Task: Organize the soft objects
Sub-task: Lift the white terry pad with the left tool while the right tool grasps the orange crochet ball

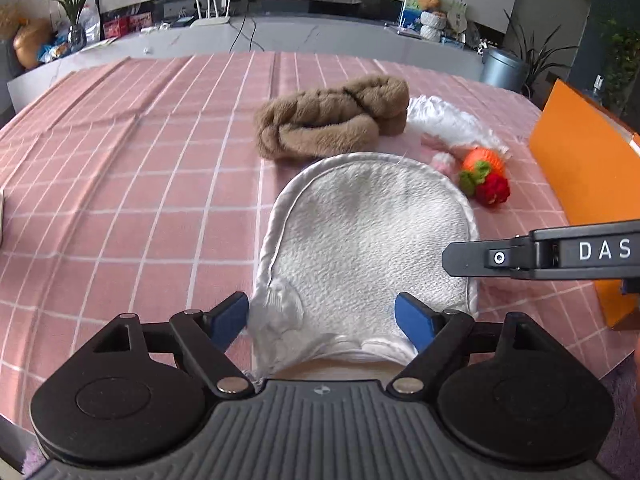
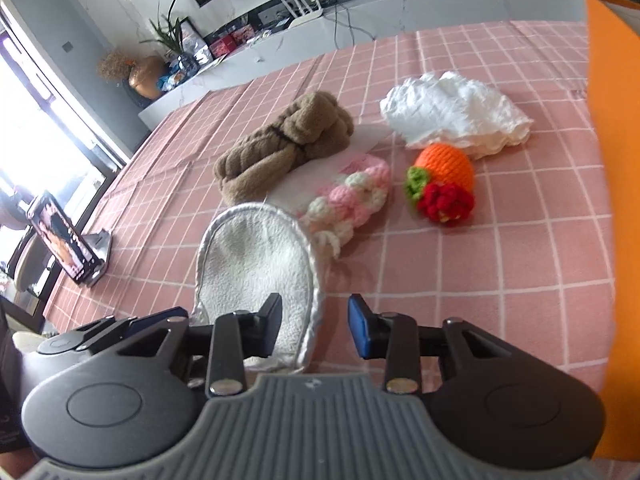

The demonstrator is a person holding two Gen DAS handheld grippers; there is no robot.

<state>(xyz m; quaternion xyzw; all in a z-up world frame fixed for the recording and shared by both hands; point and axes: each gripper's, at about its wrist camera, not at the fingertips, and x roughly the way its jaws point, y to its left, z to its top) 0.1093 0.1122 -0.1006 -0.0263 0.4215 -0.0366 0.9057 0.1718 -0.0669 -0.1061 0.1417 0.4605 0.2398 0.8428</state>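
Note:
A white terry mitt with a satin rim (image 1: 368, 236) lies on the pink checked tablecloth (image 1: 140, 184). My left gripper (image 1: 322, 316) is open, with its blue pads either side of the mitt's near end. My right gripper (image 2: 314, 322) is open at the mitt's (image 2: 256, 256) right edge; its arm (image 1: 560, 254) shows in the left wrist view. Beyond lie a brown furry twist (image 1: 332, 116) (image 2: 284, 144), a pink and white crochet piece (image 2: 352, 196), an orange and red crochet toy (image 2: 442, 182) (image 1: 486, 174) and a white crumpled cloth (image 2: 456, 114) (image 1: 448, 122).
An orange box (image 1: 588, 184) (image 2: 612, 160) stands at the table's right side. A phone on a stand (image 2: 68, 240) sits at the left table edge. A counter with plants and clutter (image 1: 240, 28) runs behind the table.

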